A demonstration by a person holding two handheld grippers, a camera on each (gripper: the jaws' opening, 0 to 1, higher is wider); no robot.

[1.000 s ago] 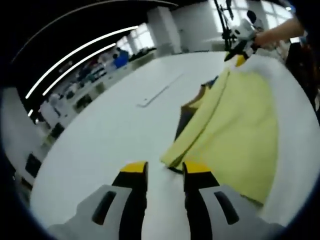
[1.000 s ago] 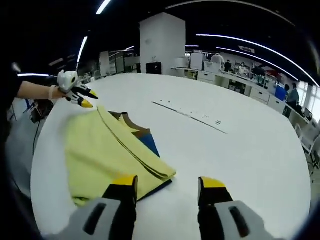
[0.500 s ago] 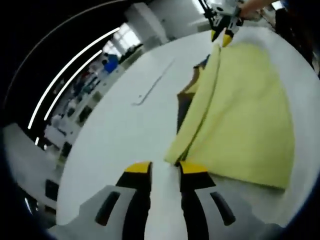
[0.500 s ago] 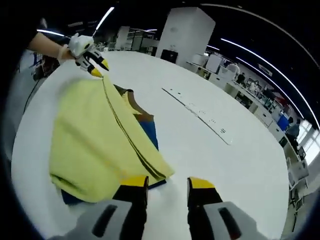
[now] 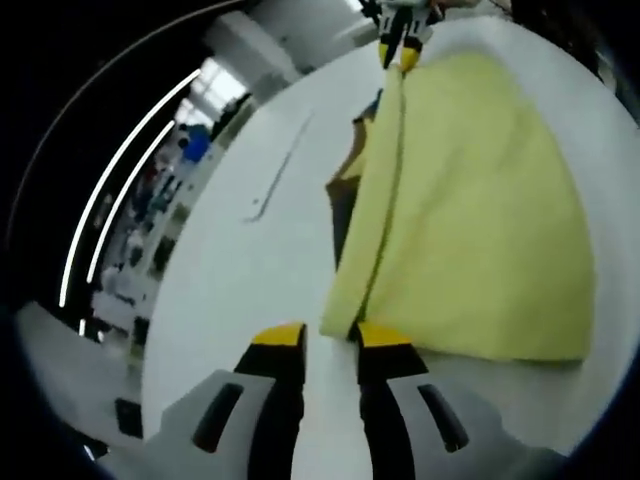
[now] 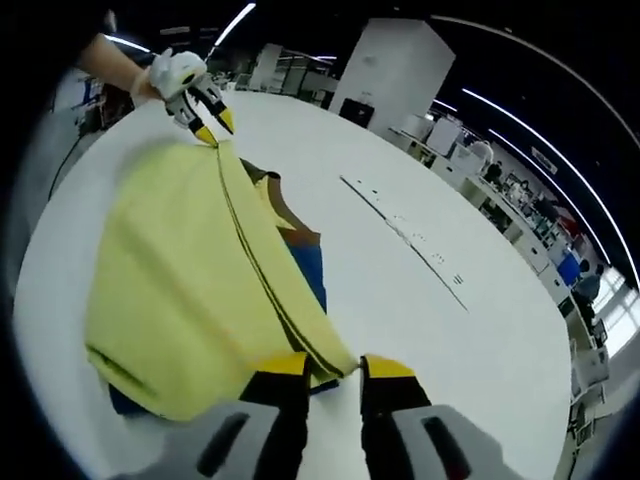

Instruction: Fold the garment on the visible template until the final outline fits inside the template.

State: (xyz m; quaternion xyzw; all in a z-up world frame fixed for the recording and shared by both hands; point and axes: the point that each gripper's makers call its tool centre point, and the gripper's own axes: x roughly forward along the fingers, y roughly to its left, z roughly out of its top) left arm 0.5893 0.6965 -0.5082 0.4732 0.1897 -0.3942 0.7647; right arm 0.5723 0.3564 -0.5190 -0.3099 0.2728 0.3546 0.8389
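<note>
no readable text, labels or numbers anywhere

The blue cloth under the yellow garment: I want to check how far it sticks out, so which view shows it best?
The right gripper view: the blue cloth shows beside the folded edge of the yellow garment, with a brown part above it. The left gripper view gives just a dark, blurred strip along that edge.

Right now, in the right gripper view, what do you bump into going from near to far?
Right gripper → yellow garment → left gripper → white pillar.
</note>
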